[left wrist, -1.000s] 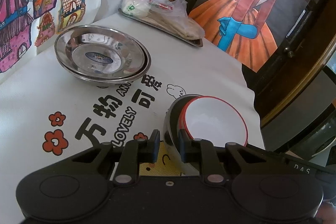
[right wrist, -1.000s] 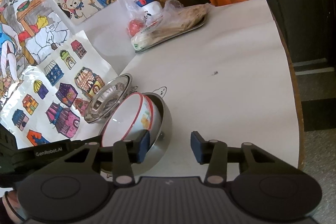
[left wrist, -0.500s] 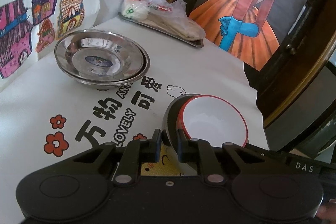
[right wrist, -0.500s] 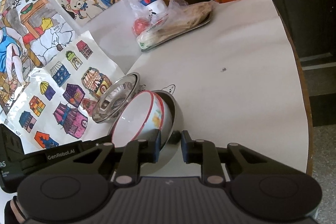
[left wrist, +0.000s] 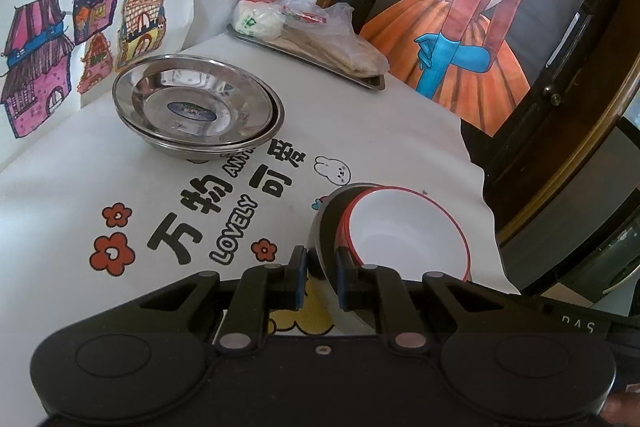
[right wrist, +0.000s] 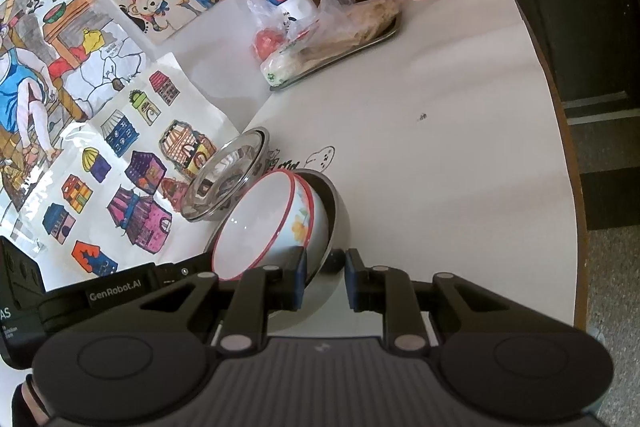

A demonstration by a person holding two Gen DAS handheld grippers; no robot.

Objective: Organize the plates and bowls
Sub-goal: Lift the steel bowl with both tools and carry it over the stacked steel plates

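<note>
A steel bowl (left wrist: 326,227) holds stacked white bowls with red rims (left wrist: 404,231). My left gripper (left wrist: 319,281) is shut on the steel bowl's near rim. In the right wrist view the same steel bowl (right wrist: 336,211) and the white bowls (right wrist: 256,223) are tilted. My right gripper (right wrist: 326,279) is shut on the steel bowl's rim from the other side. Stacked steel plates (left wrist: 196,107) sit further back on the left, and show in the right wrist view (right wrist: 224,175).
A steel tray (left wrist: 312,59) with bagged food and a bottle stands at the back of the table. The white tablecloth (left wrist: 120,187) has printed flowers and letters. The table edge (right wrist: 560,147) curves on the right. Drawings cover the wall (right wrist: 80,67).
Both grippers have closed on the steel bowl's rim; the right one was wide open a second ago. The bowl stack now tilts and sits slightly higher.
</note>
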